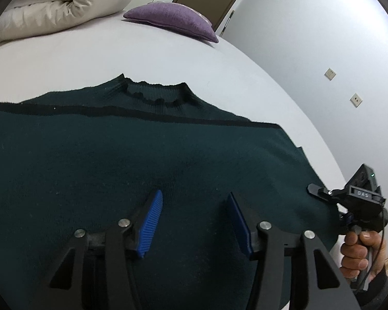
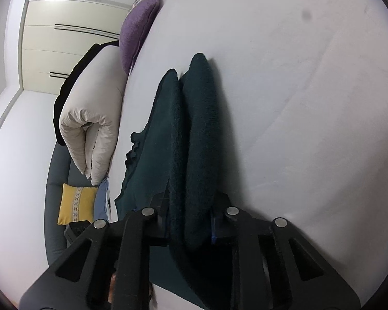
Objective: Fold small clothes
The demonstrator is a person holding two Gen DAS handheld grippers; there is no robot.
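A dark green knit sweater [image 1: 132, 160] with black trim lies flat on the white bed [image 1: 116, 51], collar at the far side. My left gripper [image 1: 194, 206] hovers over its lower middle, blue pads apart and empty. My right gripper [image 1: 323, 192] is at the sweater's right edge in the left wrist view. In the right wrist view the right gripper [image 2: 188, 222] is shut on a thick fold of the sweater [image 2: 191, 129], which runs away from the jaws along the bed.
A purple cushion [image 1: 173, 18] lies at the bed's far end, a rolled cream duvet [image 1: 54, 5] beside it. A yellow pillow [image 2: 76, 202] sits on a grey sofa off the bed's side. The bed edge and wall [image 1: 323, 51] are to the right.
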